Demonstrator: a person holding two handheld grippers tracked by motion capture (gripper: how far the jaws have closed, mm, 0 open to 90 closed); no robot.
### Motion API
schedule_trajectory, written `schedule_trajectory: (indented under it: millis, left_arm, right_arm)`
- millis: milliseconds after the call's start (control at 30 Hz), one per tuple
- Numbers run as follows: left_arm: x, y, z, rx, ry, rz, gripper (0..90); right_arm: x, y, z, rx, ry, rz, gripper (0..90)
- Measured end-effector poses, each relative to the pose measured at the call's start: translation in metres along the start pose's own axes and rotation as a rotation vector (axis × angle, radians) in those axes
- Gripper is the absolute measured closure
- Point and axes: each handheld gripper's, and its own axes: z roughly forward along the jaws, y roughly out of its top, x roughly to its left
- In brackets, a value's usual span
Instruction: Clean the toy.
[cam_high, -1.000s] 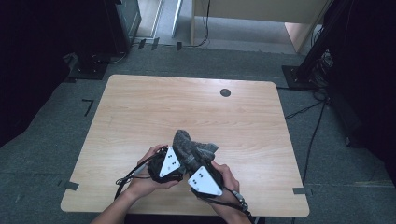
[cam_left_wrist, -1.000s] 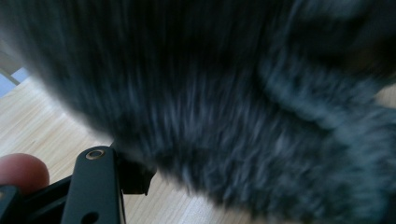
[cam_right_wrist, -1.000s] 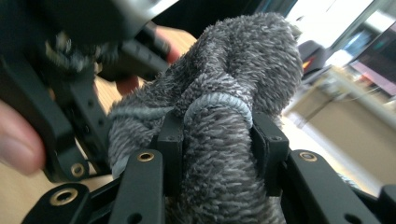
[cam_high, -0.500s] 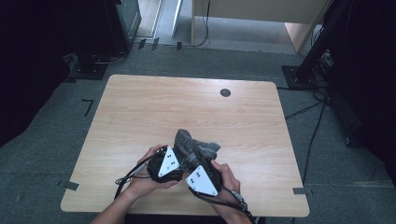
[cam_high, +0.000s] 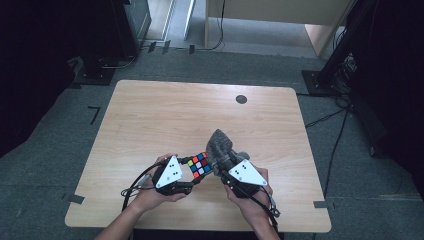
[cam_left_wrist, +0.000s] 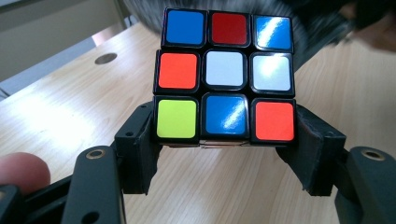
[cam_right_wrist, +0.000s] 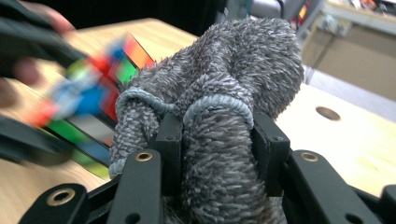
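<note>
A scrambled colour cube (cam_high: 198, 164) (cam_left_wrist: 227, 74) is held just above the table near its front edge, with my left gripper (cam_high: 192, 176) (cam_left_wrist: 225, 140) shut on its lower layer. A grey fluffy cloth (cam_high: 221, 149) (cam_right_wrist: 224, 107) stands bunched up to the right of the cube, and my right gripper (cam_high: 226, 167) (cam_right_wrist: 215, 140) is shut on it. In the right gripper view the cube (cam_right_wrist: 88, 102) is blurred at the left, close beside the cloth. Whether cloth and cube touch I cannot tell.
The wooden table (cam_high: 165, 120) has a round dark cable hole (cam_high: 241, 99) at the back right. Black cables (cam_high: 134, 186) trail from both grippers toward the front edge. Dark stands and floor cables surround the table.
The cloth covered the cube earlier. My right gripper has shifted right with the cloth, and the cube's coloured top face now shows. The left gripper has stayed in place.
</note>
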Motion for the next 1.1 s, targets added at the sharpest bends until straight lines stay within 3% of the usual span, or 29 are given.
schedule_trajectory:
  millis: [100,167,233,300,400,533,600,733,800,867,967,1100]
  left_arm:
    - [0.003,0.0,-0.001,0.0,0.007,-0.008,34.3]
    - [0.003,-0.001,0.0,0.007,0.011,-0.001,34.3]
    - [0.002,-0.001,0.0,0.006,0.008,0.002,34.3]
    - [0.0,0.0,0.0,0.003,0.002,0.005,34.3]
    - [-0.001,0.0,0.001,0.014,0.004,0.013,34.3]
    - [0.003,-0.001,-0.002,-0.008,-0.008,-0.017,34.3]
    - [0.007,0.0,-0.004,-0.027,-0.011,-0.04,34.3]
    - [0.013,0.0,-0.007,-0.05,-0.02,-0.086,34.3]
    - [0.013,0.0,-0.008,-0.062,-0.03,-0.098,34.3]
    - [0.013,0.001,-0.009,-0.08,-0.043,-0.099,34.3]
    - [0.012,0.001,-0.011,-0.085,-0.042,-0.089,34.3]
    - [0.017,0.001,-0.015,-0.135,-0.049,-0.129,34.3]
  right_arm:
    - [-0.008,-0.003,0.001,0.018,-0.014,0.029,61.6]
    - [-0.01,0.0,-0.003,-0.018,-0.008,0.057,61.4]
    - [-0.009,0.004,-0.008,-0.077,0.024,0.074,61.2]
    - [-0.005,0.006,-0.01,-0.1,0.061,0.071,61.2]
    - [-0.003,0.002,-0.004,-0.065,0.079,0.06,61.1]
    - [-0.013,-0.009,0.007,0.029,0.058,0.091,60.7]
    - [-0.02,-0.012,0.009,0.051,0.041,0.107,60.5]
    - [-0.028,-0.011,0.003,-0.004,0.041,0.179,60.4]
    - [-0.029,-0.008,-0.001,-0.049,0.077,0.21,60.5]
    - [-0.027,-0.008,0.0,-0.061,0.119,0.227,60.4]
    - [-0.024,-0.015,0.007,-0.029,0.156,0.242,60.4]
    - [-0.029,-0.023,0.014,0.02,0.162,0.279,60.3]
